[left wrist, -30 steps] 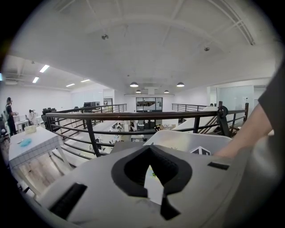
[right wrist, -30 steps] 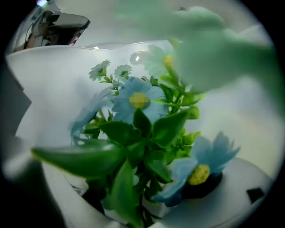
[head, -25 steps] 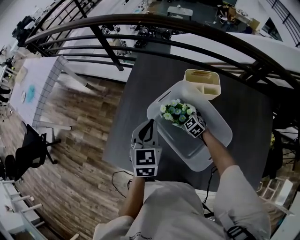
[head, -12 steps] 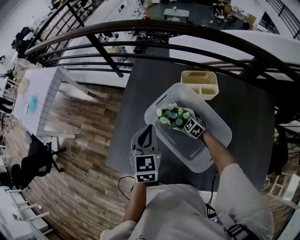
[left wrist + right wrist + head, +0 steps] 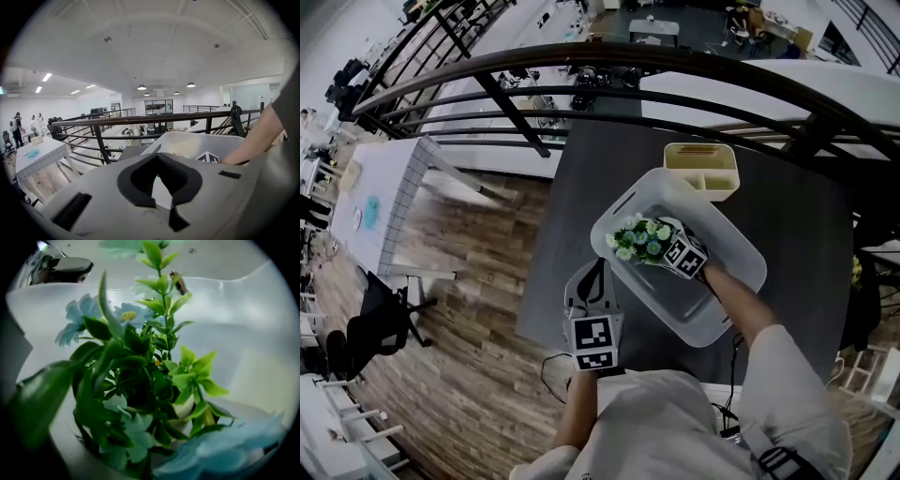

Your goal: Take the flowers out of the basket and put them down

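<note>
Lift-out step: the right gripper (image 5: 664, 249), judged clamped on the flowers (image 5: 637, 238) directly ahead of it inside the basket (image 5: 712, 323), must next clear the rim, while the left gripper (image 5: 598, 274) waits closed and empty.

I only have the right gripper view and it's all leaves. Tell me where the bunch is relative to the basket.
Observer: Head view: the flowers in the right hand-held gripper are over the left corner of the white basket.
Operator: Give me the left one.
Observer: The left hand-held gripper is empty, jaws together, beside the basket's near-left side.
Operator: Name a landing spot.
Observer: Bare dark table lies left of the basket.
</note>
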